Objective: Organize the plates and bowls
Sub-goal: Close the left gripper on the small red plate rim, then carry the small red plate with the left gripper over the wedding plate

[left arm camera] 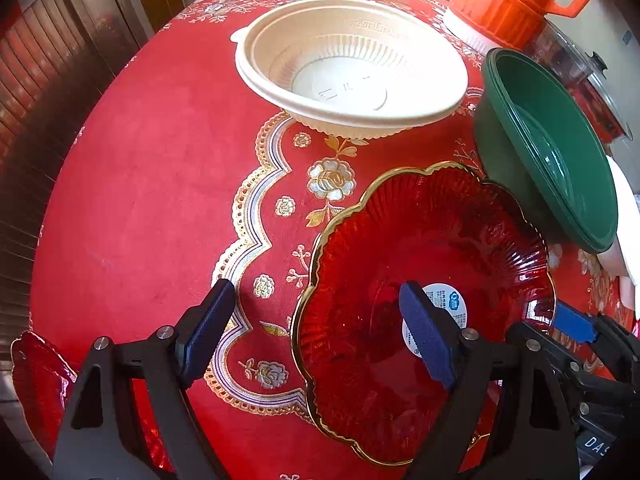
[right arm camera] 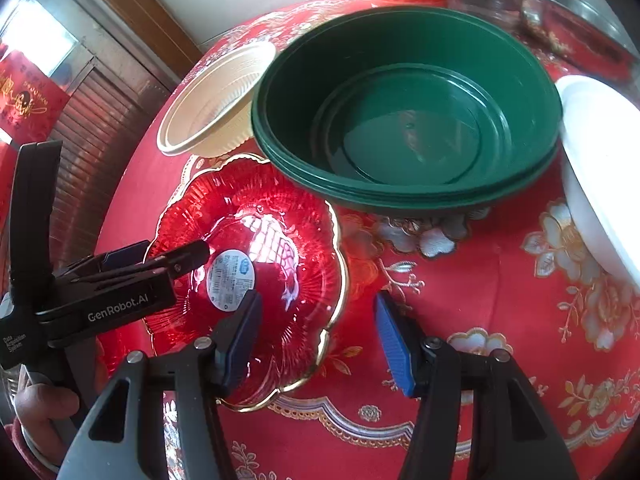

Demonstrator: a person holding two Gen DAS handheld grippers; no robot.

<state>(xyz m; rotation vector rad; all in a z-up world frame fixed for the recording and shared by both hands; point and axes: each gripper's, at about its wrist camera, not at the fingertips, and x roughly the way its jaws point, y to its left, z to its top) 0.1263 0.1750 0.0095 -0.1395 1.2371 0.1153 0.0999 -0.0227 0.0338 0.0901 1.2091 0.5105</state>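
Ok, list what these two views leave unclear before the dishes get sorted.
- White dish: cut off by the right wrist view's right edge; plate or bowl unclear.
- Second red glass plate: left wrist view, mostly hidden behind the left gripper and the frame edge.
- Sticker on the red scalloped plate: print too small.
- Green bowls: nested, count uncertain.

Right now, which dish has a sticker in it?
The red glass plate with the scalloped gold rim; a round white label sits at its centre. The green bowl and cream bowl show bare insides.
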